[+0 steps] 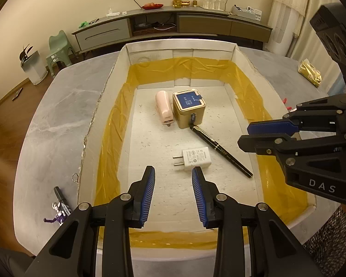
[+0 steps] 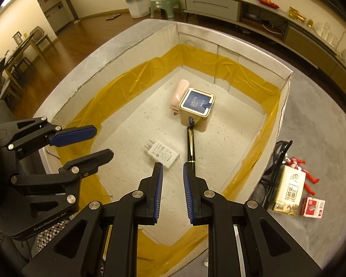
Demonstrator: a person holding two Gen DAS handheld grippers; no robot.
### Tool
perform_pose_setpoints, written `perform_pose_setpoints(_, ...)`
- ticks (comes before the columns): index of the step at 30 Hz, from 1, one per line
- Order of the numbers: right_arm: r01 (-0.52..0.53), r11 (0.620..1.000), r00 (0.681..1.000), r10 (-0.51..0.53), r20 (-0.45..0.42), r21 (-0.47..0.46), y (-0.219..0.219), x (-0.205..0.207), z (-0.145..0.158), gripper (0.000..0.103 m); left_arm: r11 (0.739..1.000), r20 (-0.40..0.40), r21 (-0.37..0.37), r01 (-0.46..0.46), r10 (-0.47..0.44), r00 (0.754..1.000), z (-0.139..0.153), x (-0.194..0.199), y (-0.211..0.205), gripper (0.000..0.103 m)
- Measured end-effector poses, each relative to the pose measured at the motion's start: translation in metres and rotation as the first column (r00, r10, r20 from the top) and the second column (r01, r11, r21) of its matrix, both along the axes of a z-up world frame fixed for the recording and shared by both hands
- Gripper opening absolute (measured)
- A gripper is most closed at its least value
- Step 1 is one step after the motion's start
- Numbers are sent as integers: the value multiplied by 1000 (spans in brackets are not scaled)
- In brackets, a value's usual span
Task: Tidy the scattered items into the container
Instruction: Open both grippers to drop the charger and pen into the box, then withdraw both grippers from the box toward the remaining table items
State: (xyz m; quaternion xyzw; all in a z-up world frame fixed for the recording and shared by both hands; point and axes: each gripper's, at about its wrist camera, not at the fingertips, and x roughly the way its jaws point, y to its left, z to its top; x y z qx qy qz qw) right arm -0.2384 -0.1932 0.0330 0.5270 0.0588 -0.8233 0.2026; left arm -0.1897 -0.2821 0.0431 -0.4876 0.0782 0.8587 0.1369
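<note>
Inside the white container (image 1: 121, 73) we see a gold tin (image 1: 188, 108), pink stapler (image 1: 165, 110), pen (image 1: 221, 150) and charger (image 1: 195, 159). Only our right view shows the tissue pack (image 2: 287, 189) on the grey bench (image 2: 323, 143). Both tools, left (image 1: 173, 194) and right (image 2: 171, 194), hover apart and empty.

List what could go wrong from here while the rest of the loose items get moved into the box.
1. The left gripper and right gripper, both open and empty, hover close together over the box; they might collide when reaching out.
2. The pen lies loose against the gold tin; a dropped item could knock it.
3. The red figure lies partly behind the tissue pack, making a clean grasp harder.
</note>
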Motion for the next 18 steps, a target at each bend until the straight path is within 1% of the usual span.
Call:
perform_pose_setpoints(10, -1, 1000, 1000, 0, -17, -27, 4, 21, 14, 20, 1000, -8, -2, 7, -7, 1000, 9, 18, 4, 35)
perform_pose_setpoints(12, 2, 999, 1000, -3, -19, -42, 7, 26, 16, 20, 1000, -13, -3, 8, -8, 1000, 13, 23, 6, 35)
perform_pose_setpoints(15, 2, 995, 1000, -4, -22, -100, 14, 37, 22, 20, 1000, -19, -4, 14, -14, 1000, 18, 32, 9, 35)
perform_pose_setpoints(18, 4, 991, 999, -9, -34, -133, 19, 49, 29, 20, 1000, -23, -2, 24, -24, 999, 23, 42, 14, 35)
